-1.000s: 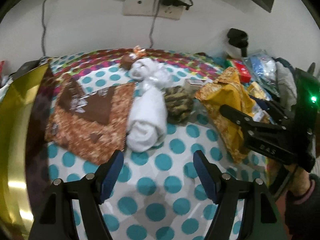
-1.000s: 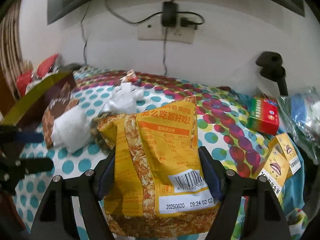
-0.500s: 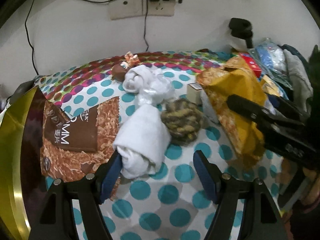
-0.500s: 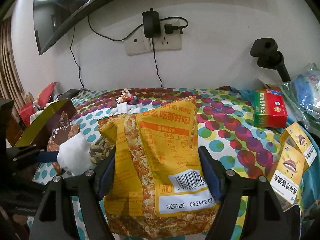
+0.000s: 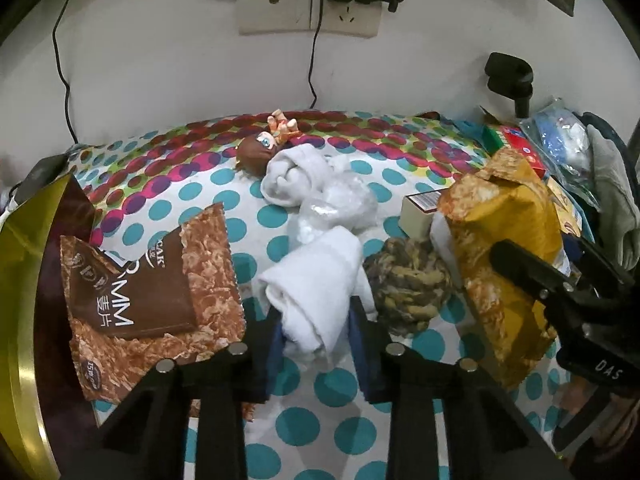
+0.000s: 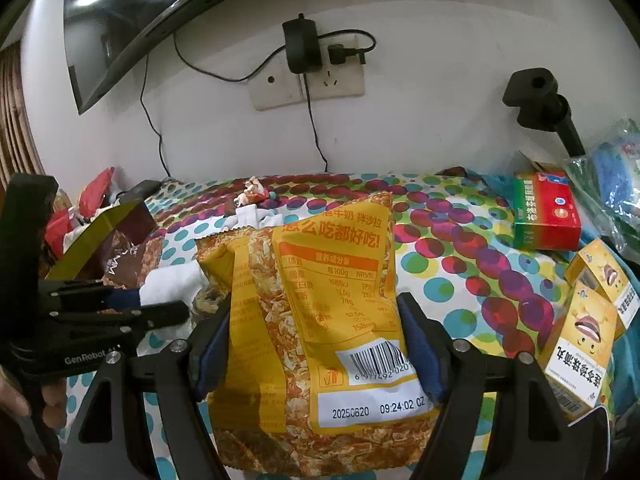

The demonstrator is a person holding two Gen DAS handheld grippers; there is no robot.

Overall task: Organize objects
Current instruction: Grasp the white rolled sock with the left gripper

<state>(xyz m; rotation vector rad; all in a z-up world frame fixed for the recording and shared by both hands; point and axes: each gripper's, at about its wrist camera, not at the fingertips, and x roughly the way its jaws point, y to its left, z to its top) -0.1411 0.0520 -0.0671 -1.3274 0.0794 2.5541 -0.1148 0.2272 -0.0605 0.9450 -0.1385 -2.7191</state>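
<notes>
A rolled white cloth (image 5: pixel 316 280) lies on the dotted tablecloth (image 5: pixel 332 388) between a brown snack bag (image 5: pixel 160 280) and a camouflage-patterned roll (image 5: pixel 408 284). My left gripper (image 5: pixel 316 316) is closing, and its blue pads press the near end of the white roll from both sides. The left gripper (image 6: pixel 156 304) also shows at the left in the right wrist view. My right gripper (image 6: pixel 314 320) is shut on a yellow snack bag (image 6: pixel 320 300) and holds it upright above the cloth. That yellow bag (image 5: pixel 500 216) stands at the right in the left wrist view.
A gold box lid (image 5: pixel 20 300) fills the left edge. Behind the roll lie a white knotted bundle (image 5: pixel 296 176), a doll head (image 5: pixel 260 152) and a small box (image 5: pixel 420 212). A red-green box (image 6: pixel 546 216) and yellow cartons (image 6: pixel 580 344) sit at the right. A wall socket with cables is behind.
My left gripper moved forward to the white roll and its jaws went from wide open to closed around it. The right gripper kept hold of the yellow bag and rolled slightly.
</notes>
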